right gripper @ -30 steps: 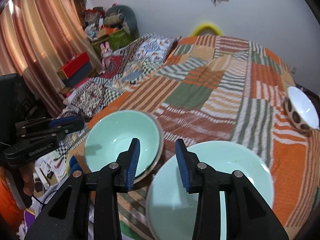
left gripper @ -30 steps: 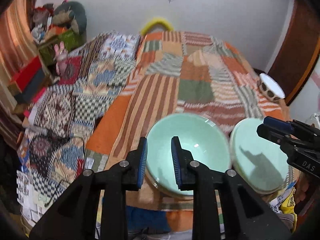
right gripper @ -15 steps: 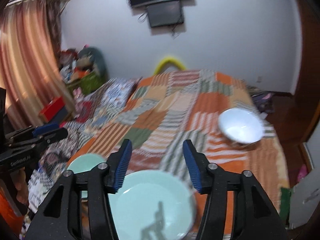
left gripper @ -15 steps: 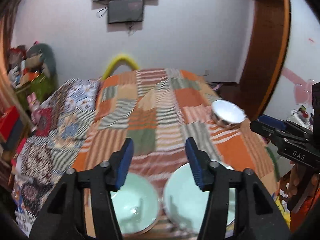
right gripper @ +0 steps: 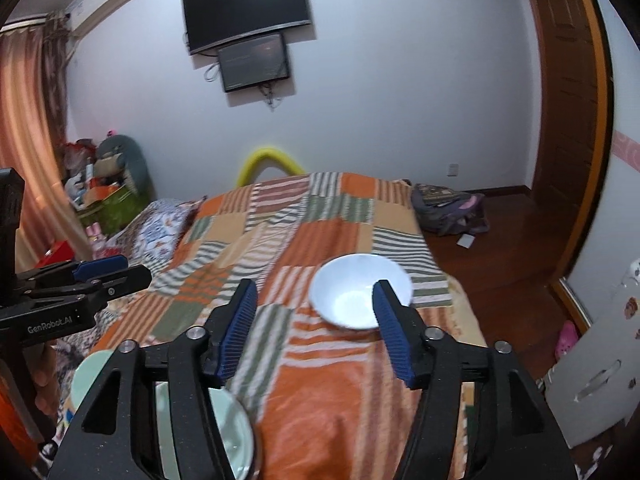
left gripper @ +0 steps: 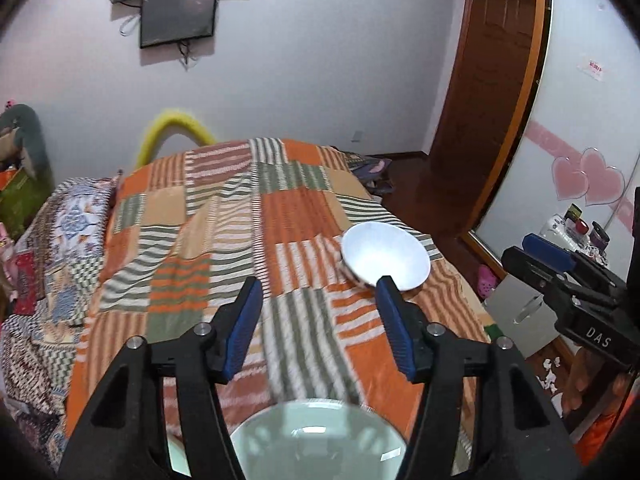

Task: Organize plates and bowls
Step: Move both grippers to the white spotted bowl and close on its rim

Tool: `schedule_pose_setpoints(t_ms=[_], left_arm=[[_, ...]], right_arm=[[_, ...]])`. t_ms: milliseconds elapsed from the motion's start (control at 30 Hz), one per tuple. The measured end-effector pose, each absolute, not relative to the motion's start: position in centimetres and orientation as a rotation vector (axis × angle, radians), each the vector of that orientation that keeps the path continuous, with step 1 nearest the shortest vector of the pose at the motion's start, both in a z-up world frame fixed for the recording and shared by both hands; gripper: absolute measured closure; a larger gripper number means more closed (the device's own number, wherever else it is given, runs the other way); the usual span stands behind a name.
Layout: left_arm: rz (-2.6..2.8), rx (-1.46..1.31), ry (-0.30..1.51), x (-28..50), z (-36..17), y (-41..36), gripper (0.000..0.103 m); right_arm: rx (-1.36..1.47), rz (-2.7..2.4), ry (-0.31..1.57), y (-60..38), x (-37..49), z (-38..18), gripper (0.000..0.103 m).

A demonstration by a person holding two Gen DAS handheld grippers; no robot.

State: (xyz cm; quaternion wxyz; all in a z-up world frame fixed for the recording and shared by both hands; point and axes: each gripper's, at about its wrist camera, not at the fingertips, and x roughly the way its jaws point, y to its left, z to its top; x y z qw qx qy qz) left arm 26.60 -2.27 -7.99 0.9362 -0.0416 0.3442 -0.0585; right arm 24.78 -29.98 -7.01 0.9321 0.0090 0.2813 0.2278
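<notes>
While both tools hang above the near edge of the quilt (left gripper: pixel 224 240), neither one carries anything. The left gripper (left gripper: pixel 318 324) has its blue pads spread wide with only striped cloth between them; the right gripper (right gripper: pixel 314 326) is spread just as wide and is likewise empty.

Nearest, a green bowl (left gripper: pixel 320 446) sits on the quilt directly under the left gripper, low in that view. In the right wrist view a green dish (right gripper: pixel 230 440) lies below the right gripper's left finger, and a second pale green rim (right gripper: pixel 90 368) shows left of it; whether either one is a plate or a bowl cannot be told from here.

Farther out, the white bowl (right gripper: pixel 360 296) rests alone on the quilt, upright with its mouth up, well apart from the green pieces and close to the quilt's right edge. From the right gripper it lies ahead and slightly right, its rim overlapped by the right fingertip in that view. From the left gripper it lies ahead and clearly off to the right.

Judgement: the right gripper is better lined up with the white bowl. Being round, the bowl sets no preferred axis; the grip would be on the near rim.
</notes>
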Motion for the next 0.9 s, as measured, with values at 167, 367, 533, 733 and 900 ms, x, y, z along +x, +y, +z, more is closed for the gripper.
schedule_pose_setpoints(t_ms=[167, 367, 533, 733, 900], left_arm=[[-0.153, -0.099, 0.763, 31.5, -10.4, -3.0, 0.041], [-0.166, -0.108, 0.804, 36.1, -13.8, -4.2, 0.042], [-0.173, -0.103, 0.838, 39.1, -16.9, -5.4, 0.045], [-0.201, -0.105, 0.921, 42.2, -20.3, -6.6, 0.070], [-0.204, -0.127, 0.976, 43.8, -22.3, -6.8, 0.075]], right_arm=[[0.034, 0.424, 0.612, -30.9, 27.6, -8.4, 0.043], [0.063, 0.382, 0.685, -32.0, 31.2, -11.8, 0.043], [0.082, 0.359, 0.746, -32.7, 33.2, -14.3, 0.043], [0.122, 0.361, 0.824, -33.1, 35.5, -16.9, 0.055], [0.132, 0.368, 0.894, -32.9, 36.9, -18.9, 0.064]])
